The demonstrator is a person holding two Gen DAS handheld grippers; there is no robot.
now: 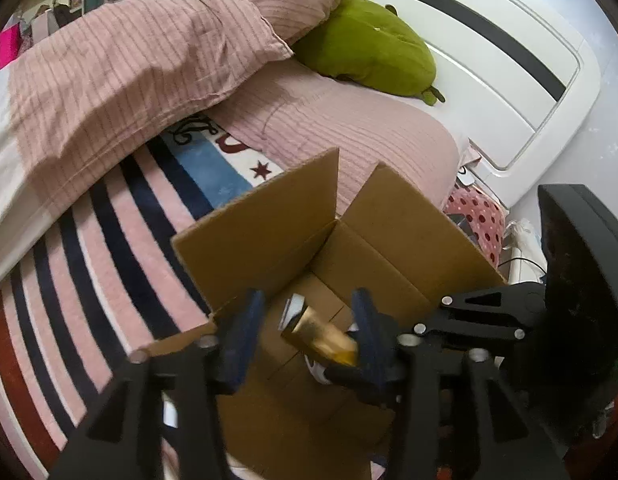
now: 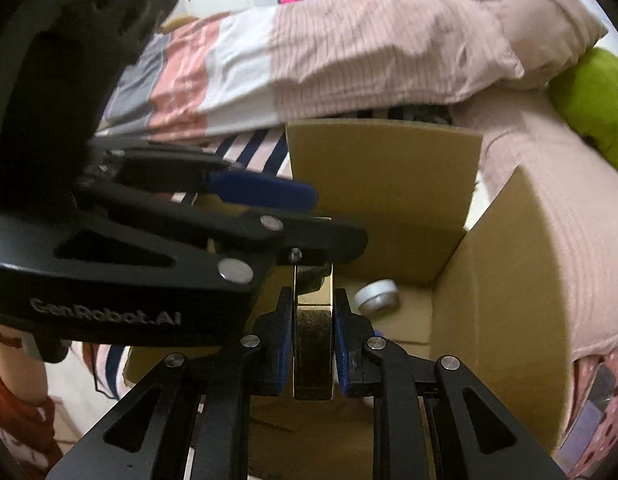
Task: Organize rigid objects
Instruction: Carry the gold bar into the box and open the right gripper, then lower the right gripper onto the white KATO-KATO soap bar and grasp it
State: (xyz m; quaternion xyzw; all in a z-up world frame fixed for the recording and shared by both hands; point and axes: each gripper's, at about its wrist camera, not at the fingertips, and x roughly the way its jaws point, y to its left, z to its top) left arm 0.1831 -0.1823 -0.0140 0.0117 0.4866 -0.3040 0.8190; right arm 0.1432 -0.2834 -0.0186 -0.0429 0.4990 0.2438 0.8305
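Note:
An open cardboard box [image 1: 393, 216] stands on the bed, also in the right wrist view [image 2: 505, 280]. My right gripper [image 2: 312, 340] is shut on a shiny gold bar-shaped object [image 2: 312, 360] and holds it over the box. In the left wrist view the gold object [image 1: 321, 338] lies between my left gripper's blue pads [image 1: 245, 336], nearer the right one. My left gripper [image 1: 307, 332] is open; it crosses the right wrist view from the left [image 2: 265, 192]. A small white and silver jar [image 2: 379, 296] lies inside the box.
The box sits on a striped pink and navy blanket [image 1: 89, 240]. Pink ribbed pillows [image 1: 141, 60] and a green plush [image 1: 369, 56] lie behind it. A white headboard [image 1: 509, 60] stands on the right. A pink dotted cloth [image 1: 481, 216] hangs at the bed's edge.

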